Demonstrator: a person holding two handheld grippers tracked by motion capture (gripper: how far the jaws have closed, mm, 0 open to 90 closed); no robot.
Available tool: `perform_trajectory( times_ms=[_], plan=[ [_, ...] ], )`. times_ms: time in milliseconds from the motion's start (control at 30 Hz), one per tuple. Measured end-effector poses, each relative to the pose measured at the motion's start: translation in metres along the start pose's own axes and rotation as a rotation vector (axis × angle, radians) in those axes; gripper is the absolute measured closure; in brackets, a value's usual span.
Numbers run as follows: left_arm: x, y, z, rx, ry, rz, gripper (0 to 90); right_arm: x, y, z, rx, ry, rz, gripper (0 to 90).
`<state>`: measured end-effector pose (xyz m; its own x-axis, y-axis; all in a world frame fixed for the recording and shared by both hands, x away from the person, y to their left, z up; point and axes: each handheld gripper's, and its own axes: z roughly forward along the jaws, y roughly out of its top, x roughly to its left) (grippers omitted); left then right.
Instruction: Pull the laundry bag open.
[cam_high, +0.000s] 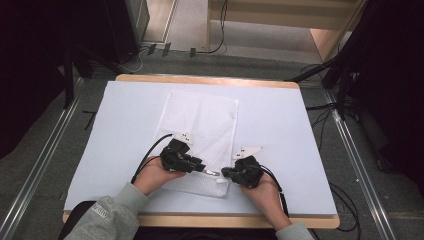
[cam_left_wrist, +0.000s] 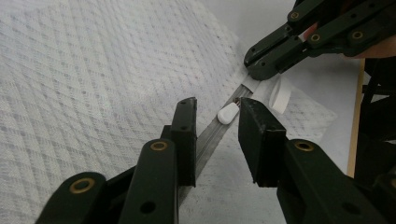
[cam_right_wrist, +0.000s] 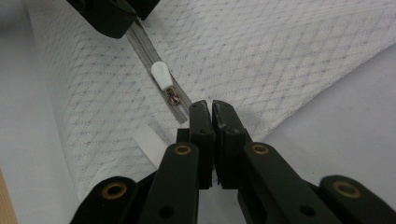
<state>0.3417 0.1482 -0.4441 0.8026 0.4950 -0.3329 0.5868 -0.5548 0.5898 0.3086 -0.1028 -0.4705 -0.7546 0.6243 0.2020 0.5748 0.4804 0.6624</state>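
A white mesh bag (cam_high: 202, 117) lies flat on the table, its zipper along the near edge. My left gripper (cam_high: 203, 168) points right over that zipper. In the left gripper view its jaws (cam_left_wrist: 215, 116) stand apart, and the white zipper pull (cam_left_wrist: 228, 113) lies between their tips untouched. My right gripper (cam_high: 224, 173) faces it from the right. In the right gripper view it (cam_right_wrist: 212, 106) is shut on the end of the grey zipper tape (cam_right_wrist: 180, 105), just past the pull (cam_right_wrist: 161, 74). A white ribbon loop (cam_right_wrist: 149, 140) sticks out of the bag's corner beside it.
A white cloth (cam_high: 280, 130) covers the table, with the wooden front edge (cam_high: 200, 220) near the person. Black stands and cables (cam_high: 340, 90) sit on the floor to the right, and a dark cabinet (cam_high: 120, 30) stands at the back left.
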Motion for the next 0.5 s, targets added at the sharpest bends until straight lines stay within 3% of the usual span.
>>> perform_trajectory(
  times_ms=[300, 500],
  plan=[
    [-0.003, 0.001, 0.005, 0.007, -0.007, 0.01, 73.6, 0.001, 0.001, 0.0, 0.005, -0.007, 0.002, 90.0],
    [-0.007, 0.003, 0.01, 0.012, -0.017, 0.019, 74.0, 0.003, 0.002, 0.001, 0.008, 0.019, 0.006, 90.0]
  ],
)
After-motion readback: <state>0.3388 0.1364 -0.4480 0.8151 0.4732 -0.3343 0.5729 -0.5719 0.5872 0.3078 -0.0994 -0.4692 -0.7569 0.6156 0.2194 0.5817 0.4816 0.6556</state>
